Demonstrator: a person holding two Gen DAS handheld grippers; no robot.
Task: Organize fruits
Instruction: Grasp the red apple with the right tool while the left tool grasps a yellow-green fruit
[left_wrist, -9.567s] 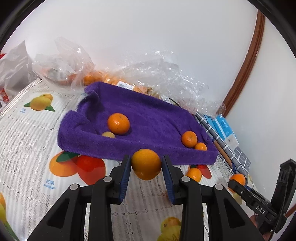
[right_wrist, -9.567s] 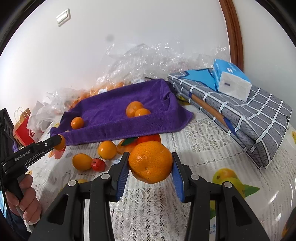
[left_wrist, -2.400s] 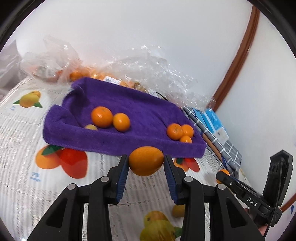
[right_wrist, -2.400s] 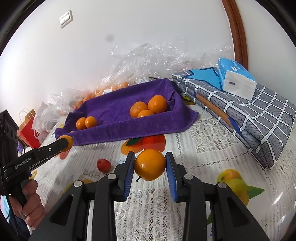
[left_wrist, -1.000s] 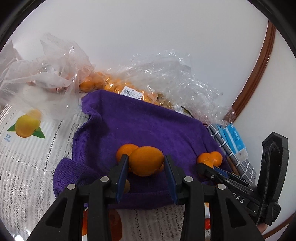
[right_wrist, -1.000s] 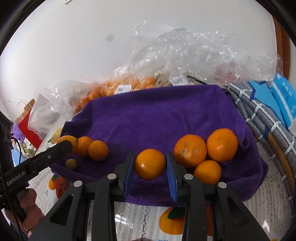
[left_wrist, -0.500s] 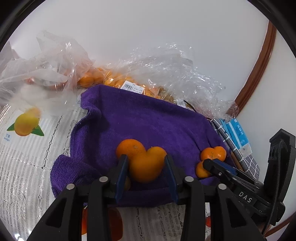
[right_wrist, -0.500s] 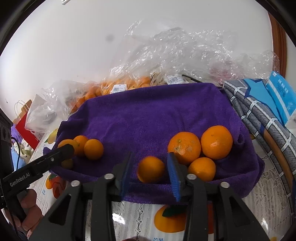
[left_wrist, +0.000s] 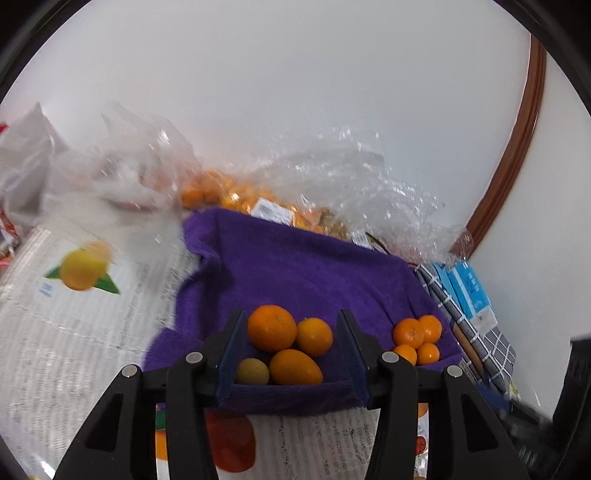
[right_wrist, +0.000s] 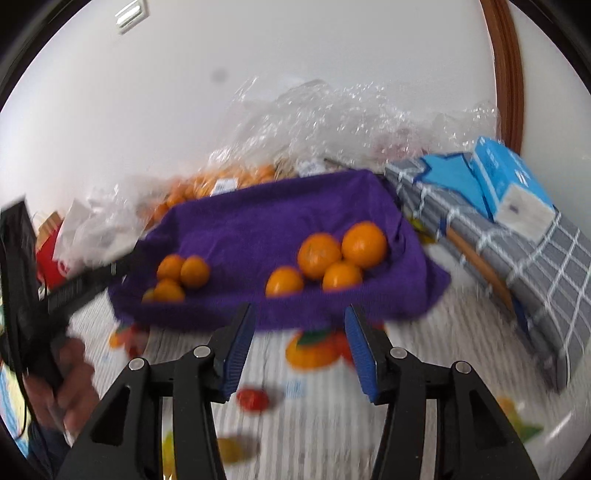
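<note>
Left gripper (left_wrist: 291, 354) spread wide, nothing held; oval orange fruit (left_wrist: 295, 367) lying on purple towel (left_wrist: 306, 273). Right gripper (right_wrist: 299, 343) spread wide, nothing held.

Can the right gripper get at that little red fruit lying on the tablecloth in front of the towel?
Probably yes. The right gripper is open and empty, and the small red fruit lies alone on the tablecloth, just below its left finger, short of the purple towel. Nothing seems to block it.
</note>
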